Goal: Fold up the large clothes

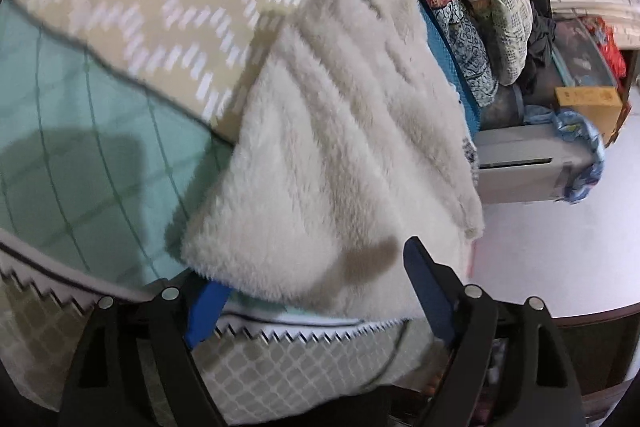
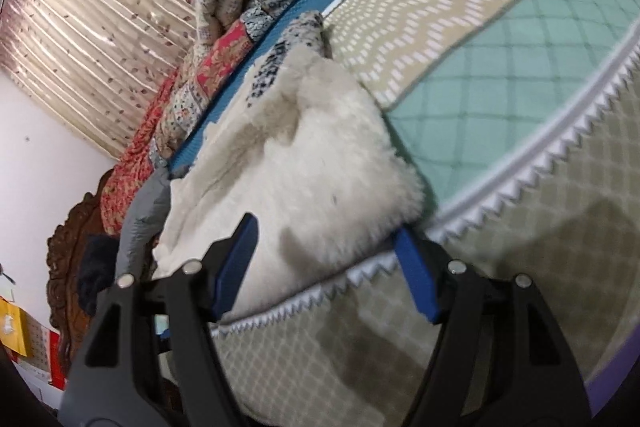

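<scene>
The cream fleece garment [image 1: 344, 155] lies in a thick folded heap on the bed [image 1: 80, 163], on a bedspread banded in mint, beige zigzag and pale lattice. In the left wrist view it stretches ahead of the left gripper [image 1: 316, 291], its near furry edge lying between the two blue pads, which stand wide apart and do not press on it; one pad shows at the heap's near corner, the other just beside the edge. In the right wrist view the right gripper [image 2: 332, 259] likewise has its pads spread wide, with the garment's [image 2: 304, 163] near end lying between and ahead of them, not pinched. A spotted lining shows at the garment's far end. Beyond the heap, past both grippers, a row of folded patterned quilts [image 2: 248, 3] lies along the bed's far side.
</scene>
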